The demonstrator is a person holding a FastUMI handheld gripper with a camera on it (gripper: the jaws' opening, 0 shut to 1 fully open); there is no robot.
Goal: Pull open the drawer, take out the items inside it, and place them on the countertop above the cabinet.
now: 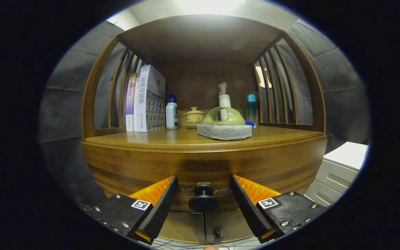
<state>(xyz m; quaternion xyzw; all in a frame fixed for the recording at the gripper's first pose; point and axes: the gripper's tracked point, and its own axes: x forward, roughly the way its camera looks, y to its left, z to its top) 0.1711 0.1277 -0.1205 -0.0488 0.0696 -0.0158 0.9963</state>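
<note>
Drawer [203, 173] shut flush beneath countertop [172, 139], knob [203, 200] midway between fingers of gripper [204, 194], spread wide, gripping nothing. Sponge [224, 131] already resting above knob. Fitted reaching to pull or having closed; contents hidden

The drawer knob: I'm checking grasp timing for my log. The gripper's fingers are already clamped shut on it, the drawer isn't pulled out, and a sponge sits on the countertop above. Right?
Not quite. In the gripper view the gripper is open: the drawer knob sits between the fingers with a gap on each side, not clamped. The drawer isn't pulled out, and the sponge sits on the countertop above.
</note>
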